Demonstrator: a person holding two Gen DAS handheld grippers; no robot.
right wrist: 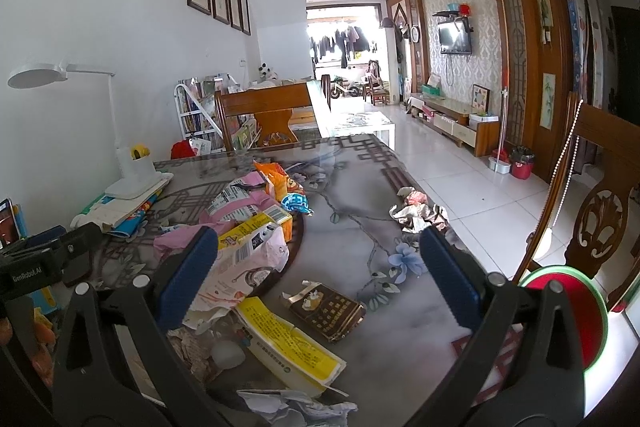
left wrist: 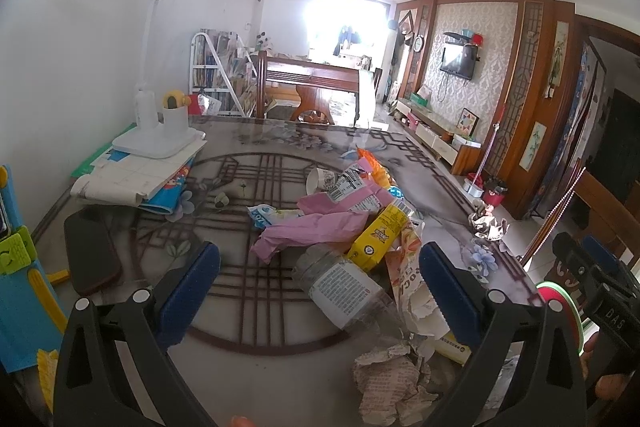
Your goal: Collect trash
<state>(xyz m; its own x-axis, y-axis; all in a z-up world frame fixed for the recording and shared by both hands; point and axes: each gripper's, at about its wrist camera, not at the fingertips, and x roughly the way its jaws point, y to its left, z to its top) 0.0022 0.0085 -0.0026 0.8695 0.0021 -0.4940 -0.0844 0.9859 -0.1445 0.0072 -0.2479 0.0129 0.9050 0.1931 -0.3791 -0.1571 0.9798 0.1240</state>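
Observation:
Trash lies piled on the glass-topped table (left wrist: 248, 291): pink wrappers (left wrist: 316, 227), a yellow carton (left wrist: 378, 237), a clear plastic bottle (left wrist: 344, 291), crumpled newspaper (left wrist: 394, 379) and a far paper ball (left wrist: 488, 225). My left gripper (left wrist: 320, 291) is open and empty, its jaws either side of the bottle and just above it. My right gripper (right wrist: 318, 275) is open and empty above a brown packet (right wrist: 326, 311) and a yellow-white box (right wrist: 290, 345). The pile (right wrist: 240, 227) and the paper ball (right wrist: 418, 213) also show there.
A white desk lamp (left wrist: 154, 135) stands on papers at the table's left. A dark phone-like slab (left wrist: 90, 257) lies near the left edge. A red-green bin (right wrist: 568, 319) sits at the right by a wooden chair (right wrist: 600, 211). Another chair stands at the far end.

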